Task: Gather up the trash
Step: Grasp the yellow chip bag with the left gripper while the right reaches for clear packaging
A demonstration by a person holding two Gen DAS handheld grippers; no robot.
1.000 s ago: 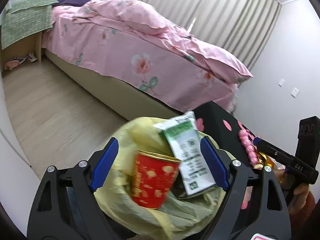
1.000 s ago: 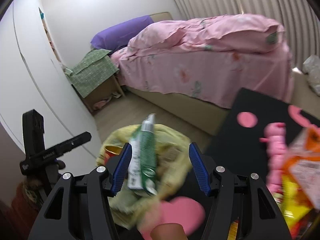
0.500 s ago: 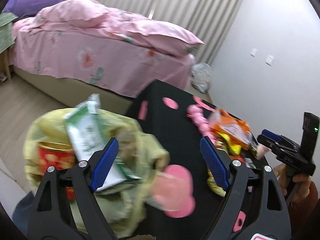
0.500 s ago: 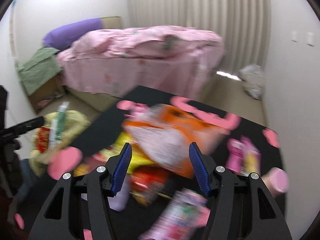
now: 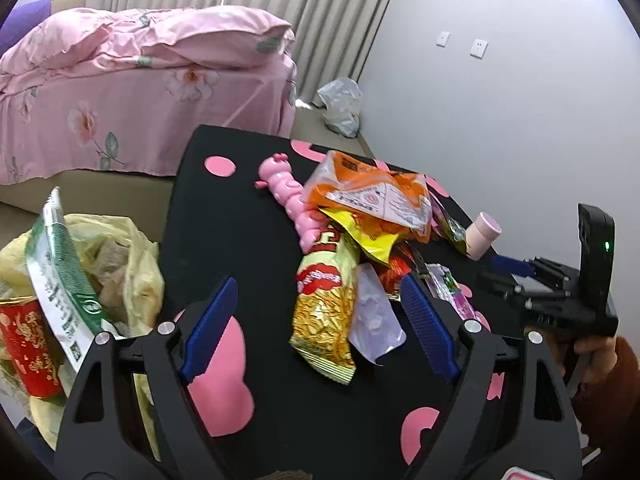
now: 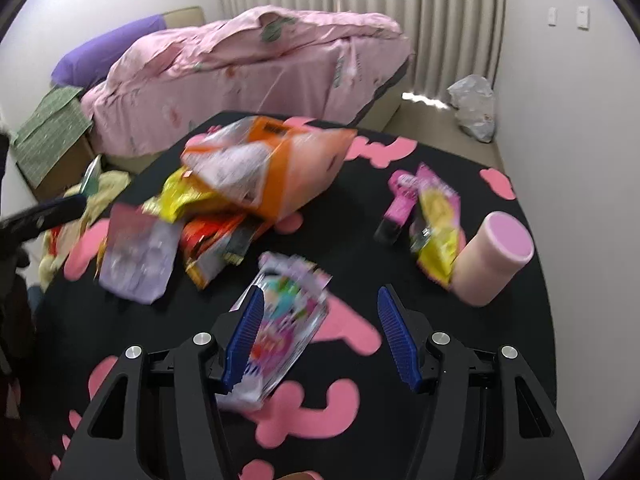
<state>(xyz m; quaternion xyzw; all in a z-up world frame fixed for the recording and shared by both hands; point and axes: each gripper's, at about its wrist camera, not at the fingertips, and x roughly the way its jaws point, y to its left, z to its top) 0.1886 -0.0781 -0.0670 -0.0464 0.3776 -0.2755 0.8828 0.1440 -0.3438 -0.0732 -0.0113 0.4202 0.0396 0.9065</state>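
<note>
Both grippers had swung away from the yellow trash bag toward the litter on the black table. Spread wide and empty, the left gripper hovered over a yellow noodle packet, while the right gripper, equally wide, hung over a colourful cartoon packet. Beyond lay an orange snack bag and a pink cup on its side, with the pink bed behind.

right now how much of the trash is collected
Done: a red cup and green carton sit in the yellow bag. In hand: nothing; both tongs, left and right, are open. Left: the orange packet, noodle packet and other wrappers on the table.
</note>
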